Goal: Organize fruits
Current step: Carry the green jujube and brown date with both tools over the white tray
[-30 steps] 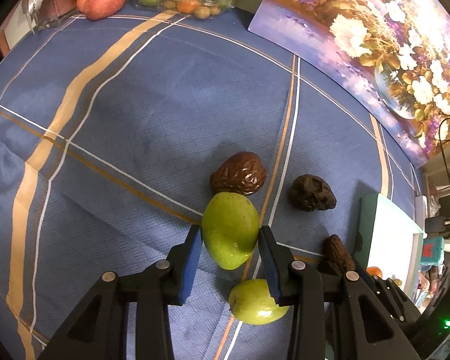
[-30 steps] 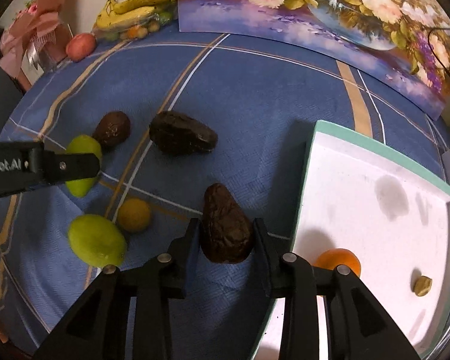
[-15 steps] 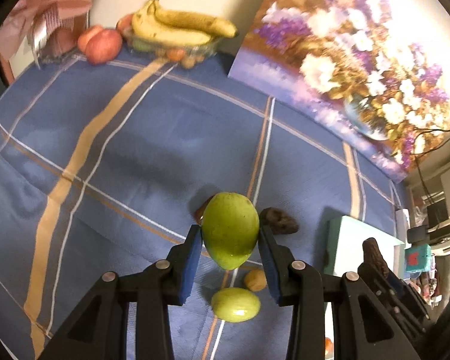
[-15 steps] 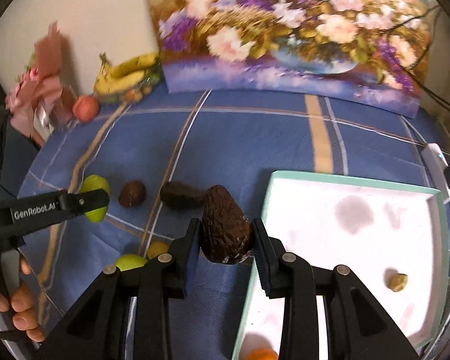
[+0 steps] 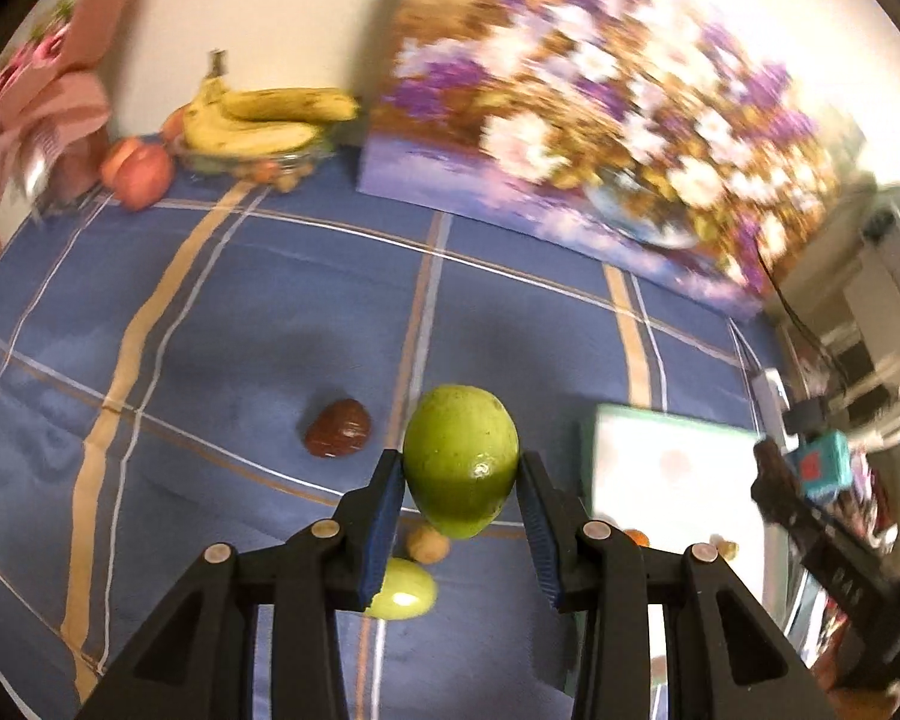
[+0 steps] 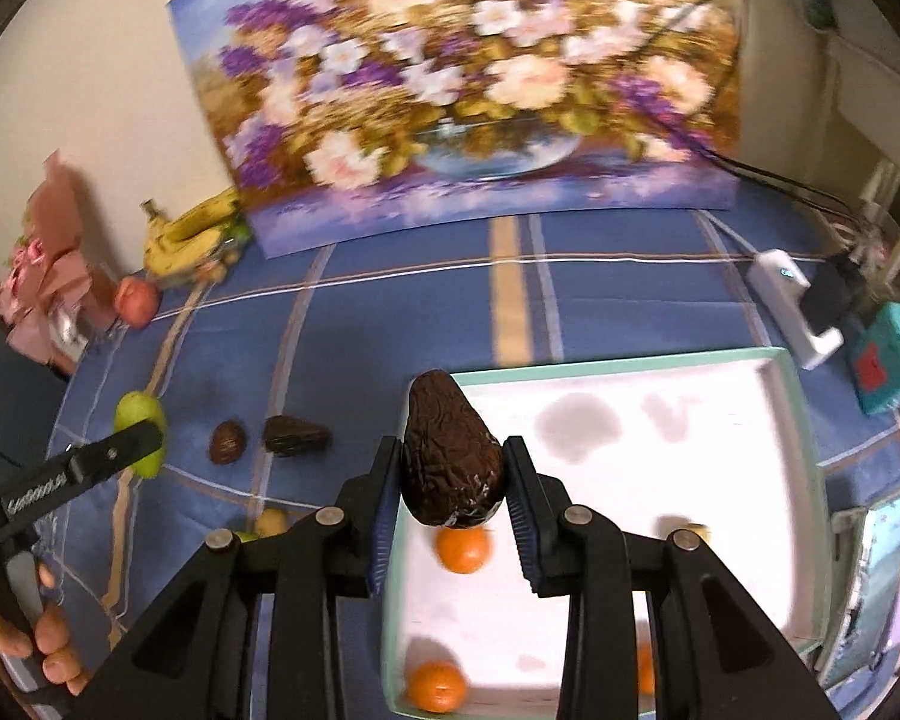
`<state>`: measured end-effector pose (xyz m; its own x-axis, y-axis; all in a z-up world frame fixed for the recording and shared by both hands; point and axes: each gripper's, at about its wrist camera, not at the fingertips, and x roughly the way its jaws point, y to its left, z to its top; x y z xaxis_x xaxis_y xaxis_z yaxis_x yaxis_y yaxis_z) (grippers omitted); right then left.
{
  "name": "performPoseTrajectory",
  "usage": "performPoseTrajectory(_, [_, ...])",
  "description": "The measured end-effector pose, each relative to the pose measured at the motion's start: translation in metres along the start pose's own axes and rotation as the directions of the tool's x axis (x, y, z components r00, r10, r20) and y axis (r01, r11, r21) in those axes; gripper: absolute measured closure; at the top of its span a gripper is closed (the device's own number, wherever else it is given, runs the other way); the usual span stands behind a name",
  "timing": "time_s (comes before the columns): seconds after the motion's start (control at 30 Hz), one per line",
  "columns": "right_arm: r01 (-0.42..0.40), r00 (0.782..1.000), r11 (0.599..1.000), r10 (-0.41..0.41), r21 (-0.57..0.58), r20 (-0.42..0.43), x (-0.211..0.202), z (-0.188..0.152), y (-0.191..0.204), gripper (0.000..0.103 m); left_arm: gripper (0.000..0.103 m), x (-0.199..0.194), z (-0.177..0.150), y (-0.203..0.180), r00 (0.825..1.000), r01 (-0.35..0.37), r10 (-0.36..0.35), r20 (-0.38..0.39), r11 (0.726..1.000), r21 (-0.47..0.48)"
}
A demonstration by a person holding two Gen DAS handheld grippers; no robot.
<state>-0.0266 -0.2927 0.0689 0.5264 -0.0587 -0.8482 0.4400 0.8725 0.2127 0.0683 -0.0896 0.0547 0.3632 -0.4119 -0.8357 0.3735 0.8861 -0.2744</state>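
Left wrist view: the left gripper (image 5: 459,480) pinches a smooth green oval fruit (image 5: 461,459) between its blue-padded fingers (image 5: 384,510), the fruit standing at 12 o'clock from the pads and lifted clear of the blue checked tablecloth (image 5: 240,312). Under it, at 6 o'clock, lie a small tan round fruit (image 5: 427,545) and a second green fruit (image 5: 403,597), partly hidden by the left finger. A wrinkled reddish-brown fruit (image 5: 338,435) rests on the cloth at 9 o'clock. The white tray with a mint-green rim (image 5: 594,420) sits at 3 o'clock. Far off at 11 o'clock are a bunch of yellow bananas (image 5: 264,117) and a red apple (image 5: 138,171).

Right wrist view: the right gripper (image 6: 453,480) is clamped on a dark brown wrinkled avocado (image 6: 450,456), narrow end at 12 o'clock, held above the left rim of the tray (image 6: 630,363). An orange tangerine (image 6: 463,549) lies in the tray at 6 o'clock, another tangerine (image 6: 437,685) lower down. A second dark avocado (image 6: 296,435) and the reddish-brown fruit lie on the cloth at 9 o'clock; the left gripper with its green fruit shows further out at 9 o'clock.
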Motion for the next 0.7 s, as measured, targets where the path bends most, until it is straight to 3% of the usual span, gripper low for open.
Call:
performPoseTrajectory(0.2, [0.051,0.999,0.996,-0.052,0.067,0.009,-0.013,0.001,-0.036,0.068,0.062,0.012,-0.018,-0.052,0.999,0.016,-0.010,-0.041,0.990,0.141])
performPoseTrajectory(0.4, [0.101,0.994,0.990,-0.104,0.097,0.025,-0.026,-0.002,-0.062,0.068,0.062,0.030,-0.046,-0.104,0.995,0.032,-0.005,-0.097,0.957,0.287])
performPoseTrajectory(0.7, [0.124,0.990,0.984,-0.132,0.129,0.055,-0.047,-0.004,-0.086,0.068,0.062,0.054,-0.071,-0.137,0.986,0.042,0.022,-0.168,0.928,0.370])
